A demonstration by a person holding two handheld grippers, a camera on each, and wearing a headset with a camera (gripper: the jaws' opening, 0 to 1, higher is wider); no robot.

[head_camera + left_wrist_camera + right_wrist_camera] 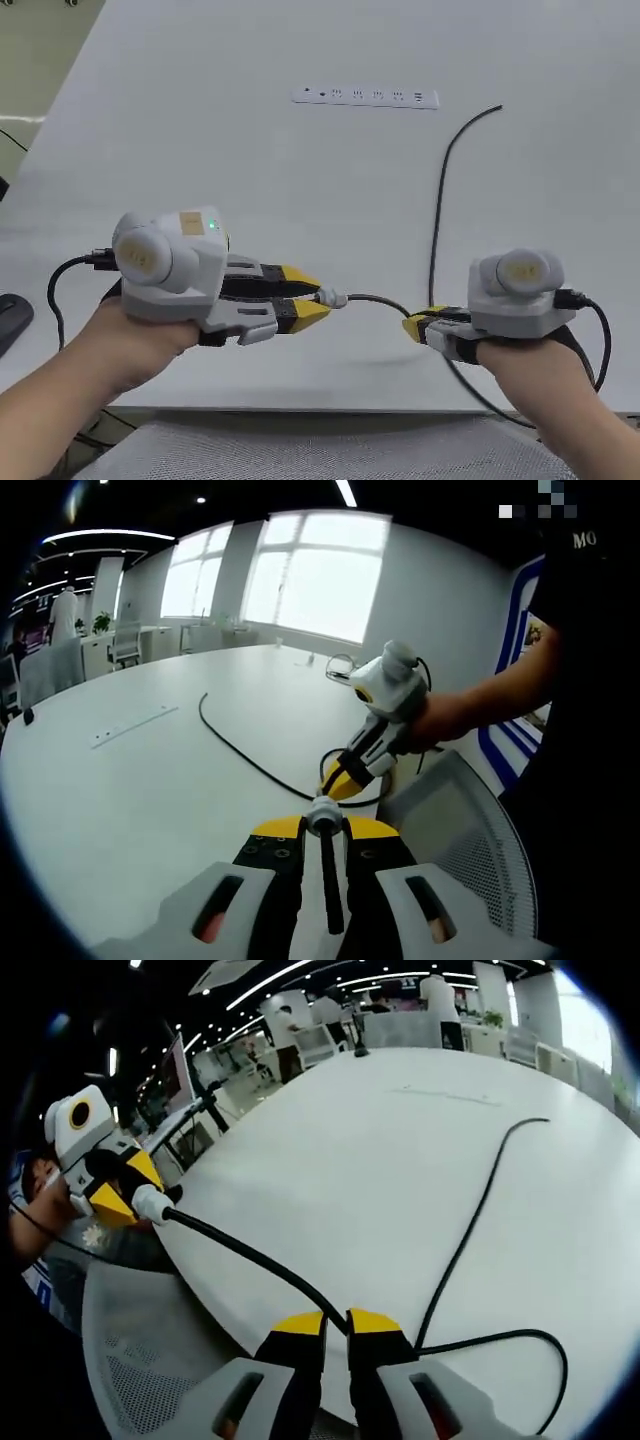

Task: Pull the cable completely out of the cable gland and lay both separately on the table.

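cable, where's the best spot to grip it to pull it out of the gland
On the short black stretch of the cable just beyond the cable gland, closing across it from the side; that run leaves the gland nearly in line, so the pull likely stays straight.

**Layout at the table's near edge**

On the table (300, 180), the power strip (365, 96) lies far back at 12 o'clock. The cable (437, 200) runs from 1 o'clock to the right gripper (408, 327) at 5 o'clock. From there it runs left to the cable gland (332, 298), in the left gripper (320, 297) at 7 o'clock.
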